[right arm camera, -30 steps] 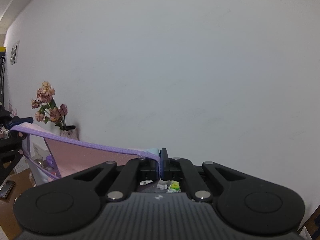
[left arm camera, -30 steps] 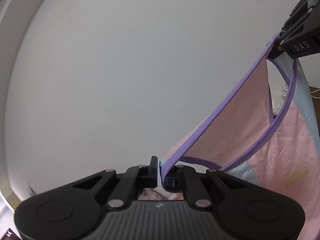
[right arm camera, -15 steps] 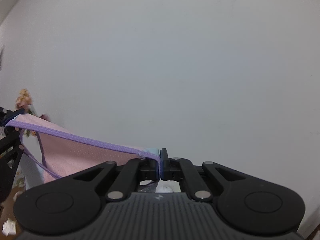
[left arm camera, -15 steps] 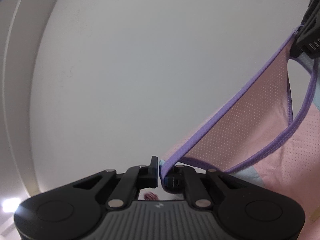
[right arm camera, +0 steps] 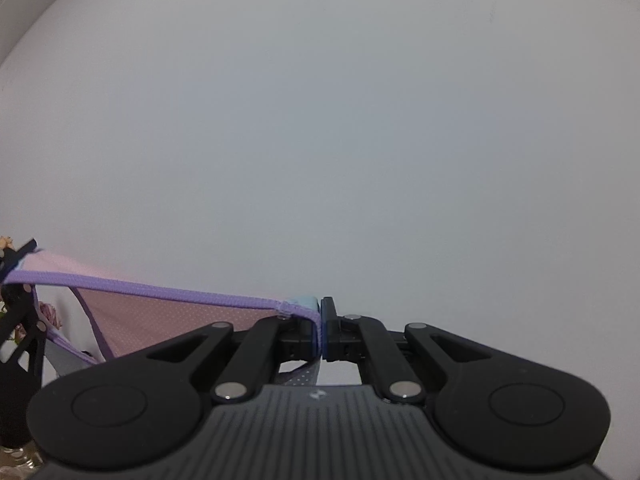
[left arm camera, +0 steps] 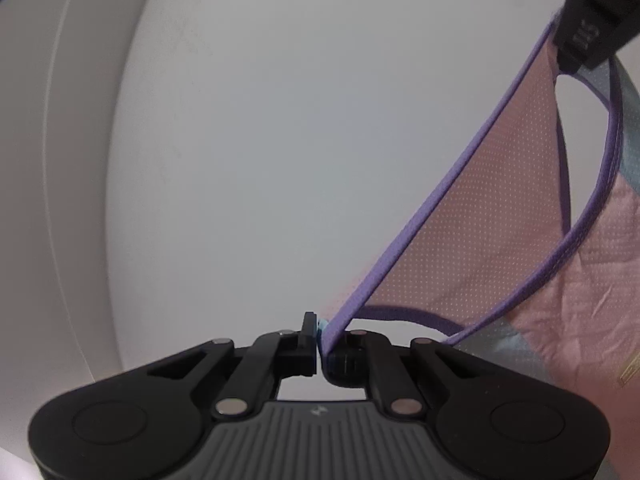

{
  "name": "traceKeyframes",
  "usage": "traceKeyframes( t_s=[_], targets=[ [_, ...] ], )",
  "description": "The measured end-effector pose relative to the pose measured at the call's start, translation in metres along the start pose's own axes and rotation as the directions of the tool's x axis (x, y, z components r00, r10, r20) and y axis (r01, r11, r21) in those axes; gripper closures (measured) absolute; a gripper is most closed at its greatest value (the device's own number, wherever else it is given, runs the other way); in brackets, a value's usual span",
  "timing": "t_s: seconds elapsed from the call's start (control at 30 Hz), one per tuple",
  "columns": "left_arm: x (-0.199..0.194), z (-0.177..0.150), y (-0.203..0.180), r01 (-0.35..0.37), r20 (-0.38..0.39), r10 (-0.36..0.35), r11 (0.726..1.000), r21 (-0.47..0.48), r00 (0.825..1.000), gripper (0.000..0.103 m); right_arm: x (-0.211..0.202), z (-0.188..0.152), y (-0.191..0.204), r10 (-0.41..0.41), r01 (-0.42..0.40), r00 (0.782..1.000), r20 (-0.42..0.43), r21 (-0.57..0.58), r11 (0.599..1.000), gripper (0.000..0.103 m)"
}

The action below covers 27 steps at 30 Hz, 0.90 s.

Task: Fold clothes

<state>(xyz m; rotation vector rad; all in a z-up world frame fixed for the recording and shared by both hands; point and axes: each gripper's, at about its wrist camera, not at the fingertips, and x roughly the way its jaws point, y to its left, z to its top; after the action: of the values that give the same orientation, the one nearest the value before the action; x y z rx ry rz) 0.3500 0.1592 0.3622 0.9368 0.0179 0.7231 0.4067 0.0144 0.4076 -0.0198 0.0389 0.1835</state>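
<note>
A pink mesh garment (left arm camera: 492,220) with purple trim and pale blue panels hangs stretched in the air between both grippers. My left gripper (left arm camera: 320,340) is shut on one purple-edged corner of it. In the right wrist view the same garment (right arm camera: 168,314) runs off to the left, and my right gripper (right arm camera: 321,328) is shut on its other corner. The right gripper's black body shows at the top right of the left wrist view, clamped on the trim. The left gripper's black frame appears at the far left edge of the right wrist view. The garment's lower part is out of sight.
A plain white wall (left arm camera: 280,140) fills most of both views. A pale curved edge (left arm camera: 56,160) runs down the left of the left wrist view. Dried flowers (right arm camera: 50,314) peek out low at the left of the right wrist view.
Both grippers have swung sideways with the garment still stretched between them. The right gripper looms closer in the left wrist view; the flowers have slid nearly out of the right wrist view.
</note>
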Motion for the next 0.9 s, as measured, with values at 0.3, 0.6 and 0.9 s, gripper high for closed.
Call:
traceKeyframes(
  t_s=[0.3,0.6,0.9],
  targets=[
    [-0.143,-0.085,-0.03,0.111,0.052,-0.12,0.982,0.153,0.991,0.099,-0.058,-0.103,-0.016,0.077,-0.086,0.993,-0.09,-0.099,0.991,0.101],
    [-0.377,-0.222,-0.107,0.439,-0.059,-0.436,0.879,0.189,0.898,0.1,-0.2,-0.295,-0.053,0.198,-0.254,0.93,-0.311,-0.152,0.955,0.101],
    [-0.46,-0.247,-0.21,0.629,-0.141,-0.614,0.768,0.121,0.776,0.1,-0.337,-0.418,-0.093,0.181,-0.283,0.875,-0.45,-0.171,0.944,0.101]
  ],
)
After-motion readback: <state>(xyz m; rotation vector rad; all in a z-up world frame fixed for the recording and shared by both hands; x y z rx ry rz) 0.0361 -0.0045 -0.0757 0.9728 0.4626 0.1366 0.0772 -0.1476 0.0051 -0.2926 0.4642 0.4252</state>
